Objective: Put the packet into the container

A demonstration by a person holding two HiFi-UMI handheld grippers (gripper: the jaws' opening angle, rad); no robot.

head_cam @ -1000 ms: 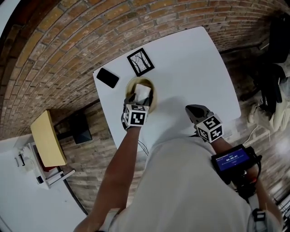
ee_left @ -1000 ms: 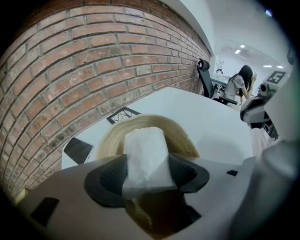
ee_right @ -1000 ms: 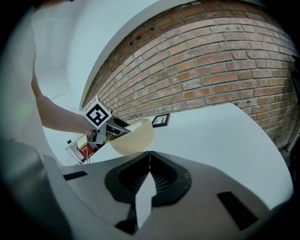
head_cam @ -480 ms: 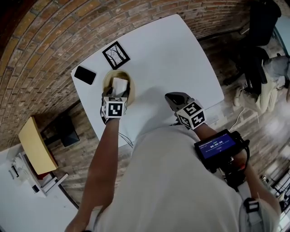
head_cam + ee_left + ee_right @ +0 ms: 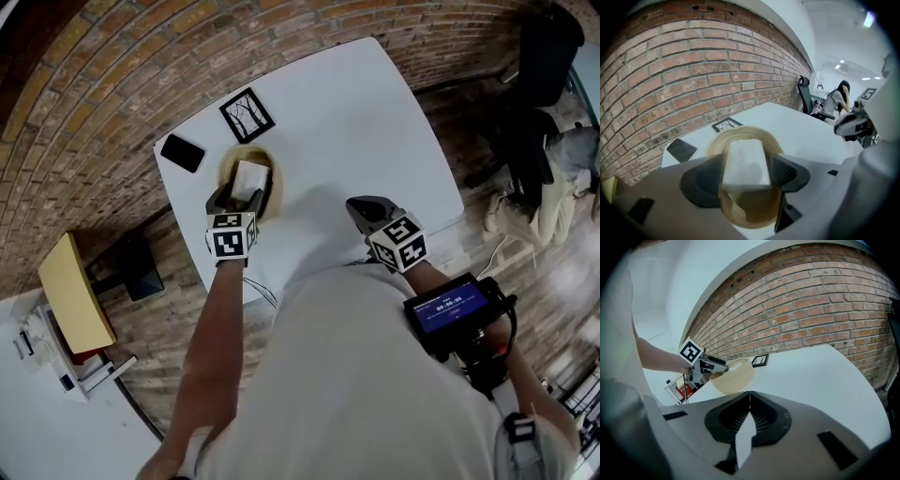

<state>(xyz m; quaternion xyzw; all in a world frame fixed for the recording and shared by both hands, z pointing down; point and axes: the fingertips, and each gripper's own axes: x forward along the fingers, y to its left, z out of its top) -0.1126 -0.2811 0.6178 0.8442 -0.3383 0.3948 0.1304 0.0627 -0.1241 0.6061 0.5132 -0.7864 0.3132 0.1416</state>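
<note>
White table (image 5: 375, 122): in use, brick floor around it. Woven container (image 5: 228, 167): on the table's far left part. Left gripper (image 5: 246, 199): over the container's near rim, jaws apart, flanking the packet without clamping it. Right gripper (image 5: 361, 206): near right, well apart, jaws closed together, nothing held. White packet (image 5: 247, 176): lying inside the container. Framed picture (image 5: 247, 115) and black phone (image 5: 182, 153): just beyond the container.

White packet (image 5: 744, 164), straw-yellow woven container (image 5: 753, 207)
</note>
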